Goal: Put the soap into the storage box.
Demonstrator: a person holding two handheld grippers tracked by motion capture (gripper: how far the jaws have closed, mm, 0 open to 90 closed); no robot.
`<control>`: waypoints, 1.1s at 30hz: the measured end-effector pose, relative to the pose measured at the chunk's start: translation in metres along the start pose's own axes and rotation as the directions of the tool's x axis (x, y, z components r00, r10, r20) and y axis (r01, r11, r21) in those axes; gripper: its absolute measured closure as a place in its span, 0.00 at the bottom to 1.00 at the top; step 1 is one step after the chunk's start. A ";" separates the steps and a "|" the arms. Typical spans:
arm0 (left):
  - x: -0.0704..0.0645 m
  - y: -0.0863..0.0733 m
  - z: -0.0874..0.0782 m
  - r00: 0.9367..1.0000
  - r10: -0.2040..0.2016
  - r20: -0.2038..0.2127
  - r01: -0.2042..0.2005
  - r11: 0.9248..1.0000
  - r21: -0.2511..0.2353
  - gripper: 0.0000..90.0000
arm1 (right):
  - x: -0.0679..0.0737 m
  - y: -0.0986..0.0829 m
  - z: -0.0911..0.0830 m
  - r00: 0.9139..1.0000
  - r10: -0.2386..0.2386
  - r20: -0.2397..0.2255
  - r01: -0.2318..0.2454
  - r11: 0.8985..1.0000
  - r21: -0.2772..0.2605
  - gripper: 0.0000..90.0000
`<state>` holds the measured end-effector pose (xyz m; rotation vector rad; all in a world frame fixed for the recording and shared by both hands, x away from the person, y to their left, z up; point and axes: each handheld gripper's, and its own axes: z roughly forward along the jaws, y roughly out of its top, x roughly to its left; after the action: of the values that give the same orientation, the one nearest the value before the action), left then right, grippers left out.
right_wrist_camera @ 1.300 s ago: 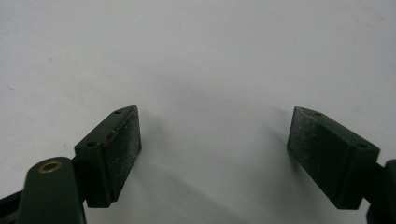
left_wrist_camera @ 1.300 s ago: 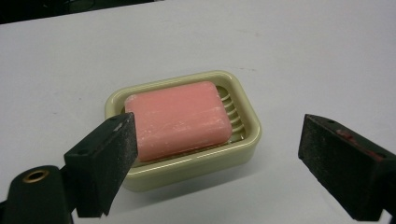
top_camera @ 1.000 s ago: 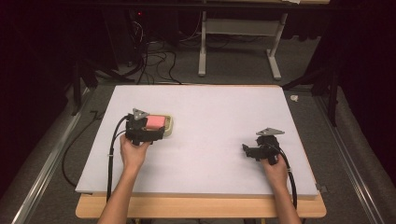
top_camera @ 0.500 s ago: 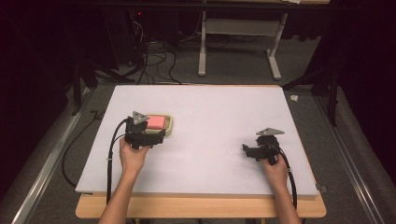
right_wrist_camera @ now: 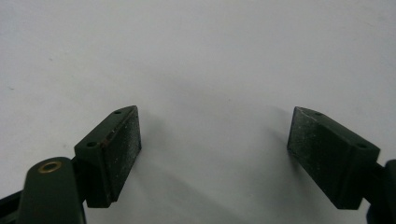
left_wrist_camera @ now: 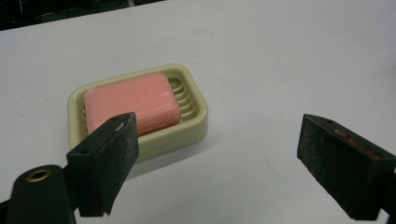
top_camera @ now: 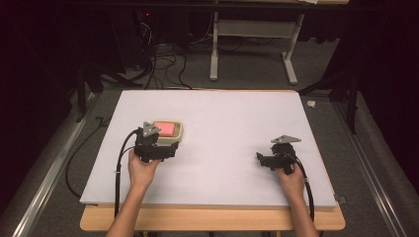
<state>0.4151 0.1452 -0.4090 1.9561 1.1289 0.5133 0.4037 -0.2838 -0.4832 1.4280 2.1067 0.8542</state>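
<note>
Hovering left tool agape – pink soap unbranded, dish

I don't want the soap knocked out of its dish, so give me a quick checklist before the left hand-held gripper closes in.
1. Left hand-held gripper jaws wide open: ok.
2. Pink soap bar lying inside the cream soap dish: ok.
3. Dish centred between the jaws: not ok, it sits ahead and towards the left jaw.
4. Jaws clear of the dish: cannot tell, the left jaw overlaps it in the left gripper view.
5. Right hand-held gripper far from the dish, open over the bare white table: ok.
</note>
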 end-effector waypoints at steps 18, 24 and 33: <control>-0.019 -0.005 -0.005 0.997 0.029 0.068 -0.028 1.000 -0.005 0.15 | 0.000 0.000 0.000 1.000 -0.001 0.000 0.001 1.000 0.000 0.20; -0.023 -0.007 -0.005 0.996 0.031 0.079 -0.031 1.000 -0.003 0.15 | 0.000 0.000 0.000 1.000 -0.002 0.000 0.002 1.000 -0.001 0.20; -0.028 -0.011 -0.008 0.995 0.040 0.094 -0.040 0.999 -0.005 0.16 | 0.000 0.000 0.000 1.000 -0.001 0.000 0.001 1.000 0.000 0.20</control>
<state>0.3897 0.1278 -0.4118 1.9827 1.0320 0.4390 0.4038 -0.2839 -0.4832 1.4272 2.1071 0.8542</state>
